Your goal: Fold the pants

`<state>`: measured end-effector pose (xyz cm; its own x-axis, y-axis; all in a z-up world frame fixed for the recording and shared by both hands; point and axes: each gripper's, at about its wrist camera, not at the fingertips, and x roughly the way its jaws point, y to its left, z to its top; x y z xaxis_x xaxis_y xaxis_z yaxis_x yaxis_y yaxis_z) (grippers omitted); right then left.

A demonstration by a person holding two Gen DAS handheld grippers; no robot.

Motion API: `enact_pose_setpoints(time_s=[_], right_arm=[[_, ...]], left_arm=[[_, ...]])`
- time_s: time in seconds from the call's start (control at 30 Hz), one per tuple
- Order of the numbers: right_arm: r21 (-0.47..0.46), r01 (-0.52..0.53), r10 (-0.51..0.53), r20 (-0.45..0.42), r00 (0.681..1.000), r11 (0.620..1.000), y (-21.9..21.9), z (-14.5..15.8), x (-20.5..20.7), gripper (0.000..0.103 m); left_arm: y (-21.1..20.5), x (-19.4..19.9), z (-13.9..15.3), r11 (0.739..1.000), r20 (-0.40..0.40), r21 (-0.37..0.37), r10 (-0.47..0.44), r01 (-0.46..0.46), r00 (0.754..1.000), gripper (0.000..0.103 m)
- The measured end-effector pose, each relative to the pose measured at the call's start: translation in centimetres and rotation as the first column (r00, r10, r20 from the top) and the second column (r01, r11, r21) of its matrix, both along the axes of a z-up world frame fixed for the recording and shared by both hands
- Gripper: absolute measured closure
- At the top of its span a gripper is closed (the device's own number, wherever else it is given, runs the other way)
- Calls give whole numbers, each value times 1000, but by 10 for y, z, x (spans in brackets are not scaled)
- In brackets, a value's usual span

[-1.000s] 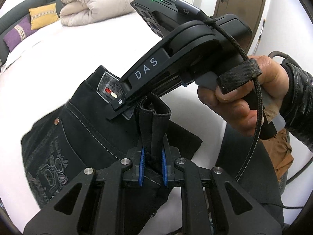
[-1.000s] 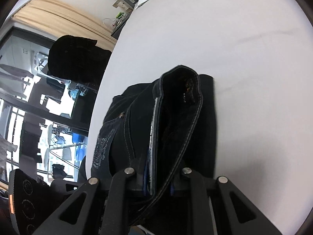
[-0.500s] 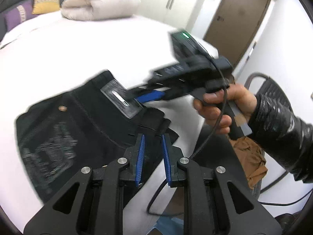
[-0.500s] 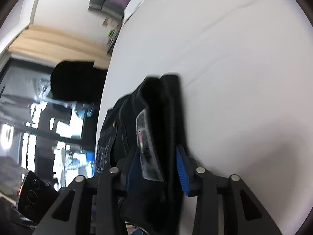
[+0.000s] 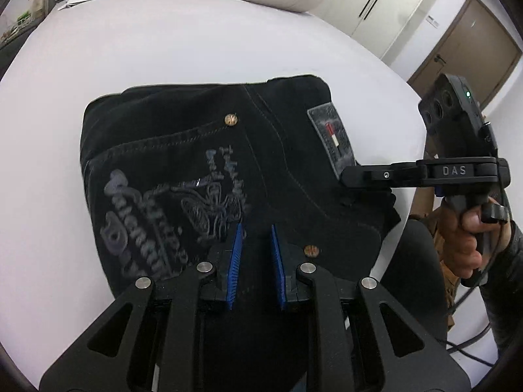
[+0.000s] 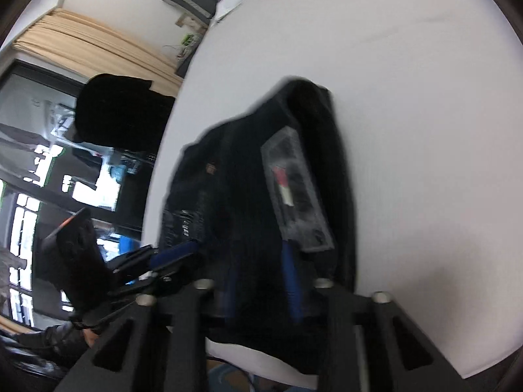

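Black pants folded compact on white bed. Left gripper narrowly parted over fabric, 6 o'clock, gripping nothing. Right gripper closing, waistband edge between pads, 3 o'clock. Press flat, avoid dragging layers.

Black denim pants, folded into a compact rectangular bundle, lying flat on the white bed near its edge; back pocket with grey embroidery faces up, waistband patch with red-and-white tab at the right corner.
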<state>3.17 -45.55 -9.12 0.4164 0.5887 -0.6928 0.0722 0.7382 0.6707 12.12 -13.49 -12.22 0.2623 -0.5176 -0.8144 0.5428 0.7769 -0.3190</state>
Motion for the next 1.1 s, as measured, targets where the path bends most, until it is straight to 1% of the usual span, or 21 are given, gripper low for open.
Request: enact_pose_setpoints(time_s=[0.07, 0.1, 0.17, 0.27, 0.33, 0.4, 0.43, 0.47, 0.53, 0.6, 0.67, 0.73, 0.83, 0.87, 0.9, 0.93, 0.97, 1.03, 1.1], right_arm=[[18, 23, -24, 8, 1000, 1000, -5, 1, -9, 88], [15, 30, -30, 16, 999, 999, -6, 2, -14, 88], [2, 38, -38, 30, 999, 999, -6, 6, -24, 88], [-1, 53, -53, 35, 998, 999, -5, 12, -36, 88], [1, 66, -66, 42, 997, 998, -12, 16, -47, 88], [-28, 76, -75, 42, 996, 997, -15, 19, -58, 86], [-47, 86, -84, 46, 995, 995, -16, 23, -62, 82], [-55, 98, -95, 50, 994, 994, -18, 26, -64, 73], [-54, 126, -122, 69, 990, 991, -27, 32, -70, 65], [-44, 160, -155, 100, 983, 986, -36, 41, -68, 60], [-44, 181, -175, 122, 977, 982, -43, 50, -59, 47], [-56, 174, -166, 128, 978, 983, -42, 54, -49, 39], [-54, 132, -124, 127, 984, 990, -39, 52, -29, 29], [-57, 124, -117, 116, 986, 991, -38, 48, -21, 29], [-53, 116, -110, 105, 988, 992, -37, 45, -14, 29], [-44, 106, -101, 95, 990, 993, -37, 41, -8, 29], [-36, 100, -97, 83, 992, 994, -37, 35, -1, 29], [-30, 92, -90, 58, 994, 995, -36, 26, 8, 29], [-7, 79, -78, 33, 996, 997, -37, 14, 17, 29]], left_arm=[[-1, 1, 0, 1000, 7, 18, 0, 0, 1000, 86], [-2, 1, 1, 1000, 8, 26, 1, -1, 1000, 86], [-2, -6, 12, 999, 12, 35, 5, -6, 1000, 86], [-3, -7, 12, 999, 16, 45, 9, -9, 1000, 86], [0, -11, 17, 999, 19, 49, 10, -11, 1000, 86], [6, -15, 23, 998, 24, 57, 13, -14, 1000, 86], [7, -15, 24, 998, 25, 59, 15, -16, 1000, 86], [6, -15, 24, 998, 27, 64, 17, -19, 999, 86], [5, -16, 25, 997, 35, 75, 19, -22, 999, 86], [5, -18, 28, 995, 46, 93, 22, -26, 999, 86], [8, -21, 34, 993, 57, 114, 32, -39, 998, 86], [14, -22, 42, 990, 68, 125, 53, -61, 996, 86], [30, -19, 56, 986, 95, 117, 108, -119, 990, 84], [37, -17, 59, 984, 98, 112, 126, -137, 987, 74], [43, -14, 61, 982, 97, 106, 145, -155, 985, 49], [50, -10, 61, 979, 93, 97, 168, -177, 981, 36], [58, -5, 60, 976, 90, 85, 195, -203, 977, 28], [71, 3, 57, 970, 64, 66, 232, -236, 971, 28], [83, 13, 49, 966, 3, 26, 258, -258, 966, 28]])
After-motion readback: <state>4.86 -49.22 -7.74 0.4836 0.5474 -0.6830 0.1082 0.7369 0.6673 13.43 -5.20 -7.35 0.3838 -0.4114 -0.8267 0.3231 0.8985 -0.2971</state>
